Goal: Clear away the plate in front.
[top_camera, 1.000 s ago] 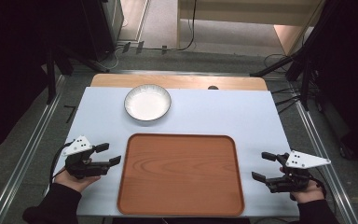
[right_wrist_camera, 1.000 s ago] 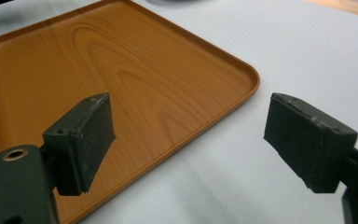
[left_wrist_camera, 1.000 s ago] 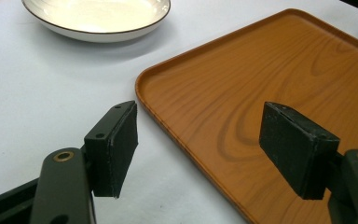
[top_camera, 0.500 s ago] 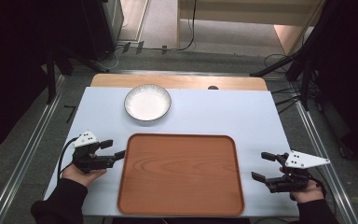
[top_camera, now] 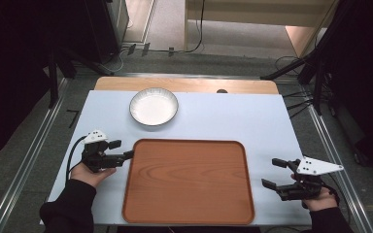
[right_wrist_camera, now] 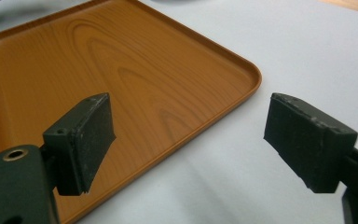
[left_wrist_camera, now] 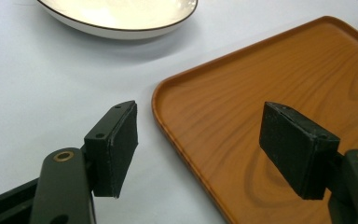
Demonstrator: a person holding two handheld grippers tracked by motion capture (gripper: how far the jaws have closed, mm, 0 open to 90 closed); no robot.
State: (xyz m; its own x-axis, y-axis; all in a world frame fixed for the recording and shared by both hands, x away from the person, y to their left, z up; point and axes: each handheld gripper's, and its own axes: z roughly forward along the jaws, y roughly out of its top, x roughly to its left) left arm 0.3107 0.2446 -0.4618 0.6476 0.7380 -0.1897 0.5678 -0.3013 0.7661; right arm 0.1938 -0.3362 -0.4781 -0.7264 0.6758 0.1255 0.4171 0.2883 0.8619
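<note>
Tray point(top_camera: 189, 182), wood-grained and empty, lies flat at lower centre of the high view on the white table point(top_camera: 233, 119). Your left gripper point(top_camera: 126, 149) sits at the tray's left edge, jaws spread wide, one over the rim and one over the table. Your right gripper point(top_camera: 271, 174) rests at lower right, jaws wide apart, just beside the tray's right edge. A white bowl point(top_camera: 154, 106) stands above the tray, upper centre-left.
</note>
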